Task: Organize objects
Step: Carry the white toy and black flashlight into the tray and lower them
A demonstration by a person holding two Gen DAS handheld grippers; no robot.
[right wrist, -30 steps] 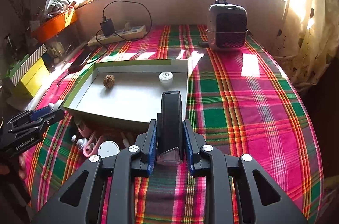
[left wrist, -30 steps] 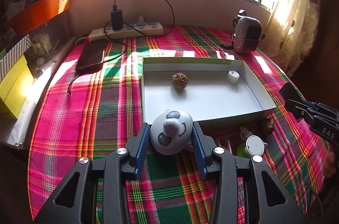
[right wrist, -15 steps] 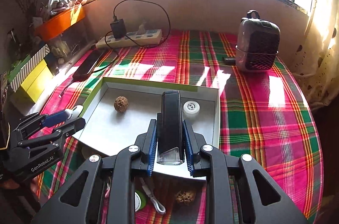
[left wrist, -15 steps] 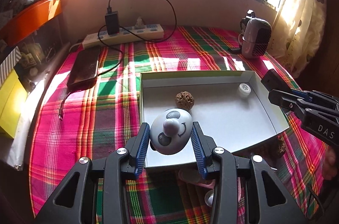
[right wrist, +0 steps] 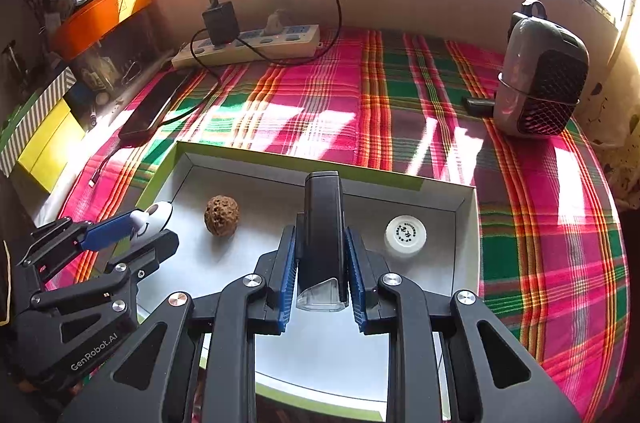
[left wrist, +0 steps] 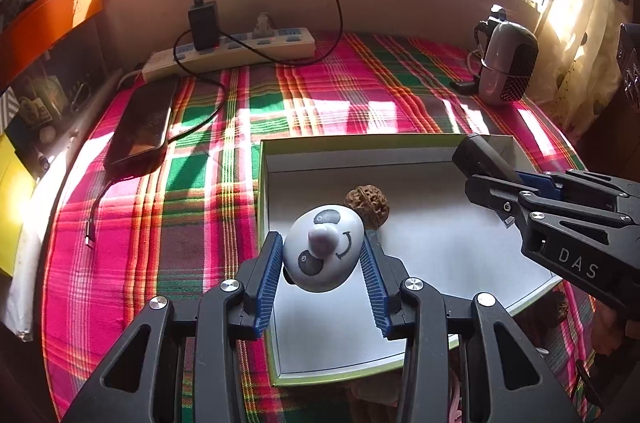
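1. Whereas a second ago both grippers were held short of the open box, they have now moved forward and hang over its white floor.
2. Left gripper: closed around a pale egg-shaped panda toy, held above the box's left part, just in front of a walnut lying inside.
3. Right gripper: closed around a slim black device with a clear end, held above the middle of the box, between the walnut and a white round cap lying near the box's right wall.
4. Neither held thing appears to touch the box floor yet.
5. Meaning for the task: both things look ready to be lowered and let go inside the box, so two more items are likely about to be sorted.
6. Beyond the box, on the plaid-covered counter: a power strip, a dark phone and a small grey heater.
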